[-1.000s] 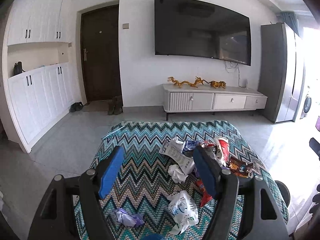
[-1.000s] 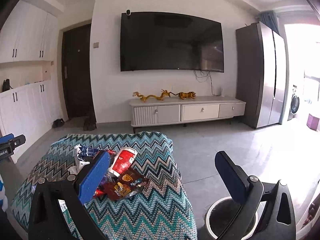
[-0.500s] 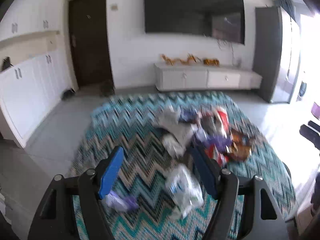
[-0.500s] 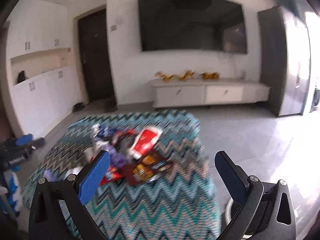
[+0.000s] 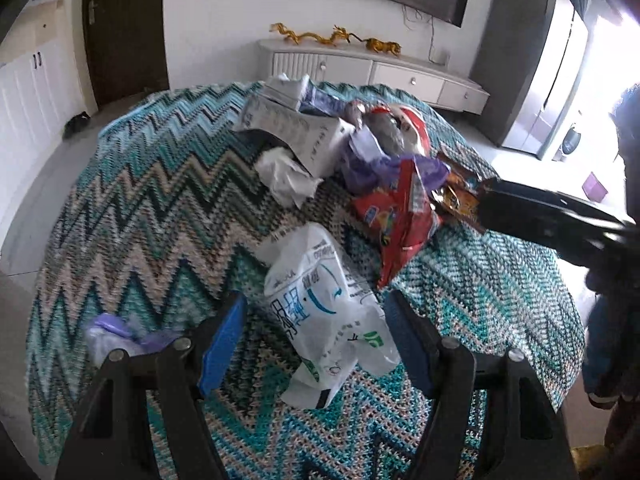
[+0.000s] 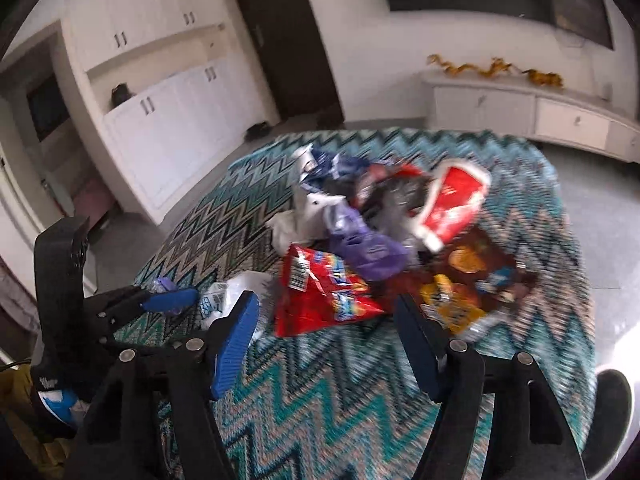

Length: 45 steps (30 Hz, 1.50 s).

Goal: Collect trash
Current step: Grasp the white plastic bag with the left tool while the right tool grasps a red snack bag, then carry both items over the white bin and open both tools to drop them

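Observation:
A heap of trash lies on the zigzag-cloth table (image 5: 140, 200): a white carton (image 5: 296, 128), crumpled tissue (image 5: 286, 176), a purple wrapper (image 5: 384, 168), a red snack bag (image 5: 400, 216) and a brown wrapper (image 5: 456, 196). My left gripper (image 5: 316, 336) is open, tipped down over a white plastic bag (image 5: 320, 308) that lies between its blue fingers, untouched. A small purple bag (image 5: 120, 332) sits to its left. My right gripper (image 6: 326, 332) is closing, and its pads stand apart just short of the red snack bag (image 6: 320, 292). A red paper cup (image 6: 452, 200) lies beyond.
The table's cloth edge drops off at the right (image 6: 576, 320), with a dark round bin (image 6: 612, 412) on the floor below it. A low white TV cabinet (image 5: 380, 72) and a dark door (image 5: 124, 28) stand behind. White cupboards (image 6: 168, 92) line the left wall.
Both grippers have dropped and tipped down toward the table. The right one swung left over the trash heap and its jaws have narrowed. The white bag now lies between the left fingers.

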Each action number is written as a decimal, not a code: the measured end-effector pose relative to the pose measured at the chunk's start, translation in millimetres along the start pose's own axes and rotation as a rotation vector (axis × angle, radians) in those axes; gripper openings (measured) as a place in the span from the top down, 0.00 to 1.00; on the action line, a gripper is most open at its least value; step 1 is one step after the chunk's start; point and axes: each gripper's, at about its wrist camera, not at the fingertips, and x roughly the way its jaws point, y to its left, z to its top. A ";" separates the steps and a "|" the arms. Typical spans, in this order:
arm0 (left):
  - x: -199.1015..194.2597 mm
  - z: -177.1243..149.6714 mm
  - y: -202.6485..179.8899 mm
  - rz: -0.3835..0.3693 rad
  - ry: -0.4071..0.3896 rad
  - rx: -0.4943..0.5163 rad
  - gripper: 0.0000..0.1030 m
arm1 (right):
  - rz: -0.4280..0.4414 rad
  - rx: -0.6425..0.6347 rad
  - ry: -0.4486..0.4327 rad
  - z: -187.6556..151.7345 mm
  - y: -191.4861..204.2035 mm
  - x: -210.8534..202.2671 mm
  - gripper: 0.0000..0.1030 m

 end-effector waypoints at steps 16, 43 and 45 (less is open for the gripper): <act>4.5 -7.9 1.9 -0.054 0.020 -0.021 0.71 | 0.058 0.004 0.088 -2.1 -4.3 44.6 0.75; 7.9 93.5 -286.5 -0.324 -0.026 0.546 0.73 | -0.371 0.482 -0.231 -135.4 -241.7 -187.6 0.75; 28.8 99.0 -322.9 -0.368 0.021 0.563 0.73 | -0.400 0.533 -0.220 -150.8 -268.8 -189.5 0.75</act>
